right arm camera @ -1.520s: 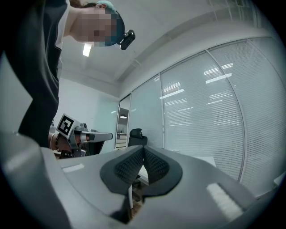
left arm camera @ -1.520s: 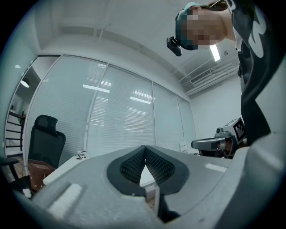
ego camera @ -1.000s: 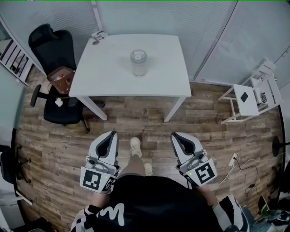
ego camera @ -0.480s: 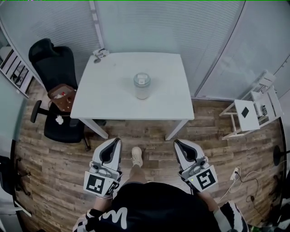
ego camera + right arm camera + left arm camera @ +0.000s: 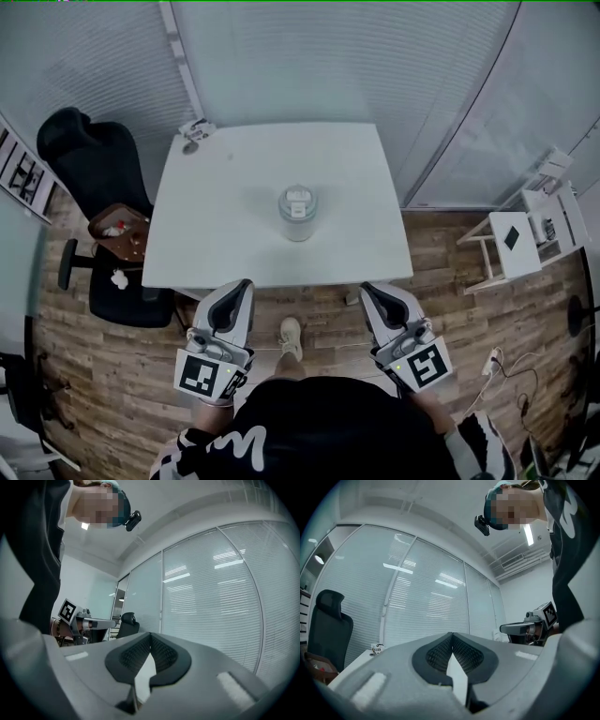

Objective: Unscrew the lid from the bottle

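Come closer to the one white table than a second ago, with both grippers now by its near edge.

Two grippers held low and side by side: left gripper on the left, right gripper on the right, both closed tight with nothing between the jaws. Well apart from the one clear bottle, upright near the middle of the table, its one lid on top. Also one black chair at the far left, one small white shelf at the right, one pale shoe on the wood floor, and one little thing on the table's far left corner, too small to tell.
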Tool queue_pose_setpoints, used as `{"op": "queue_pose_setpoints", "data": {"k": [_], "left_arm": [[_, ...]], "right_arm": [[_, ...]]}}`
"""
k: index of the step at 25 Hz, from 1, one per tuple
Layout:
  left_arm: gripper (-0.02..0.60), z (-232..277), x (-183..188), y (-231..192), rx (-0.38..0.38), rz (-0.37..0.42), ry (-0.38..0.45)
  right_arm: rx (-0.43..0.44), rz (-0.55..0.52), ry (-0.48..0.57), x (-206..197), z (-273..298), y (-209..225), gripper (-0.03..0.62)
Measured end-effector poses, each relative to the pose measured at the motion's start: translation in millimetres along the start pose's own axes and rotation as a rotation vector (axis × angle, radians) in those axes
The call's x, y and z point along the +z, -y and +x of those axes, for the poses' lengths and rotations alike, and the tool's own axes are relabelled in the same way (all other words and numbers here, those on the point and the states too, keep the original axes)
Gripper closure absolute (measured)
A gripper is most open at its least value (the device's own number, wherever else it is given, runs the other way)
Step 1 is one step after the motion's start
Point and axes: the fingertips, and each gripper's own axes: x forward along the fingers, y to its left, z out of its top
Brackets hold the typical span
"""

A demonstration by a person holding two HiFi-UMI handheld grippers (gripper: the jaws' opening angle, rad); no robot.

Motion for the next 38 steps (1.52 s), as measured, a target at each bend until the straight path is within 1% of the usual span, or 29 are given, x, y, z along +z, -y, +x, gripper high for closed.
{"op": "queue_pose_setpoints", "data": {"k": [4,11,15,21,28,33,38], "left_arm": [[0.578,28.0,-2.8,-29.9,-0.009,0.006,-0.014],[0.578,76.5,-3.6,-69.8,-0.047,0.019,-0.024],[0.58,101.4,-5.2,-93.1,-0.06,0.038,-0.029],[0.578,125.1,-10.5,-120.0,-0.073,0.032,-0.042],[0.578,139.1,-17.0,-133.0,-0.075,0.018,-0.061],[0.578,143.9,-16.5,-132.7,-0.064,0.022,-0.063],[0.578,145.1,-11.5,-133.3,-0.032,0.026,-0.054]], "right_arm": [[-0.022,0.0,0.001,0.5,31.1,20.3,0.592],[-0.052,-0.009,0.012,2.6,82.8,56.6,0.592],[-0.066,-0.002,0.025,2.1,112.5,71.0,0.592],[-0.081,0.004,0.019,-5.1,144.3,87.0,0.592],[-0.08,0.0,0.015,-3.8,164.0,100.4,0.592],[-0.05,-0.016,0.007,-1.3,170.1,106.6,0.592],[-0.016,-0.012,0.017,2.2,174.8,112.1,0.592]]}}
